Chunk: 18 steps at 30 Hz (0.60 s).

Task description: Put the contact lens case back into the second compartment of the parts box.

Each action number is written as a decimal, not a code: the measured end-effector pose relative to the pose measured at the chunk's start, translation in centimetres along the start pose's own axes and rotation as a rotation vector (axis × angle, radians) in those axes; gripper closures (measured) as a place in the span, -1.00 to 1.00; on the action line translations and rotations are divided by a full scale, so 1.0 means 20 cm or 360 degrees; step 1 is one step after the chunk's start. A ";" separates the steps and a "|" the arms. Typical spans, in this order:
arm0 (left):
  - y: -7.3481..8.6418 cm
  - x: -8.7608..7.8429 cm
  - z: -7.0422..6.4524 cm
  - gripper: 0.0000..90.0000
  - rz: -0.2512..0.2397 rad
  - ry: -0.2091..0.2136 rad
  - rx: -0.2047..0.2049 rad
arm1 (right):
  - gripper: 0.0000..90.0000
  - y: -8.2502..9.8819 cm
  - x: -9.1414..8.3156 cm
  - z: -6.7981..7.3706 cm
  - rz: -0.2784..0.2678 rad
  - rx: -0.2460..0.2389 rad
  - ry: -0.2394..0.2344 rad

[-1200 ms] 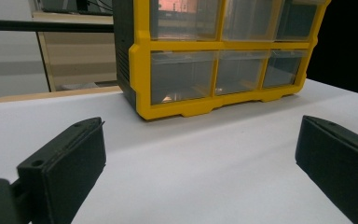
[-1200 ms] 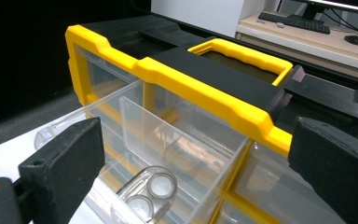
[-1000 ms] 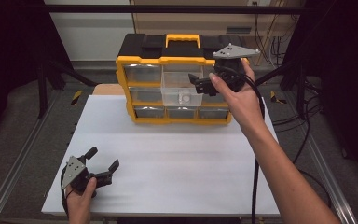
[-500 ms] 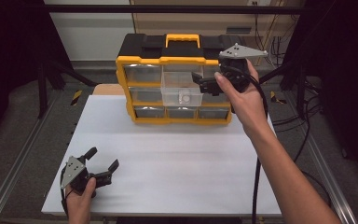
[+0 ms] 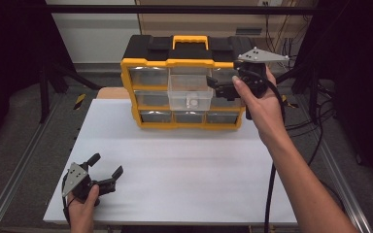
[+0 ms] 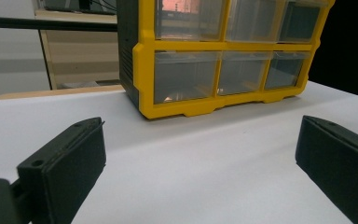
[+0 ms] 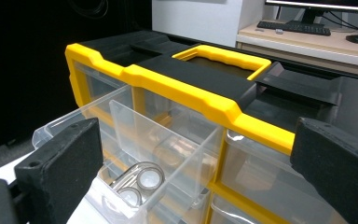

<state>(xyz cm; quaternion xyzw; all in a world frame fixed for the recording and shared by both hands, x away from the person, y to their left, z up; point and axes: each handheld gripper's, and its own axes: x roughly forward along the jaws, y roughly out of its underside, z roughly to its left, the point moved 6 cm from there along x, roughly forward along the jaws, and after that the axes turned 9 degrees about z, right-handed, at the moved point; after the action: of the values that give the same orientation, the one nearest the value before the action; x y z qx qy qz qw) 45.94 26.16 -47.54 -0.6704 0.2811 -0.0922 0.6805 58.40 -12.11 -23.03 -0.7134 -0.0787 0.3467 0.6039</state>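
The desk (image 5: 184,174) carries a white sheet, bare across its middle. At its far edge stands the organiser (image 5: 184,63), yellow-framed with a black top and a yellow handle, its clear drawers in rows facing the near side. One drawer (image 5: 190,92) in the middle column is pulled out toward the near side, well clear of the frame; the others sit flush. It is clear plastic with a divider across it, and in the right gripper view two small round clear pieces (image 7: 140,184) lie in its front compartment, touching each other.

The right gripper (image 5: 219,89) is held up at the organiser's right end, just beside the open drawer's right side, level with the upper rows. Its jaws are spread wide and grip nothing; its own view looks down between them onto the drawer and the organiser's top edge.

The left gripper (image 5: 106,171) rests low at the near left corner of the desk, well apart from the organiser. Its jaws also stand wide apart with nothing between them, pointing across the sheet toward the organiser's lower drawers
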 end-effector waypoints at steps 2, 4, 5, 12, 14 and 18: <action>0.00 0.00 0.00 -0.97 0.0000 0.0001 0.0001 | -0.94 0.01 -0.01 -0.01 -0.0012 0.0018 -0.0006; 0.00 0.00 0.00 -0.97 0.0002 0.0001 0.0003 | -0.94 0.02 -0.02 -0.02 -0.0013 0.0023 0.0002; 0.00 0.00 0.00 -0.97 0.0002 0.0002 0.0004 | -0.94 0.02 -0.02 -0.03 -0.0014 0.0025 0.0006; 0.00 0.00 0.00 -0.97 -0.0004 0.0000 -0.0004 | -0.94 0.09 -0.06 -0.08 -0.0012 0.0028 0.0030; 0.00 0.00 0.00 -0.97 -0.0004 -0.0001 -0.0005 | -0.94 0.12 -0.07 -0.10 -0.0004 0.0032 0.0038; 0.00 0.00 0.00 -0.97 -0.0001 -0.0001 -0.0003 | -0.93 0.17 -0.09 -0.14 -0.0007 0.0056 0.0057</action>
<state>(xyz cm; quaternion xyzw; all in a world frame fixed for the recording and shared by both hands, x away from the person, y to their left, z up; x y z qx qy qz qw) 45.89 26.18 -47.53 -0.6712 0.2807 -0.0919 0.6798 57.67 -16.20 -25.44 -0.7086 -0.0634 0.3340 0.6183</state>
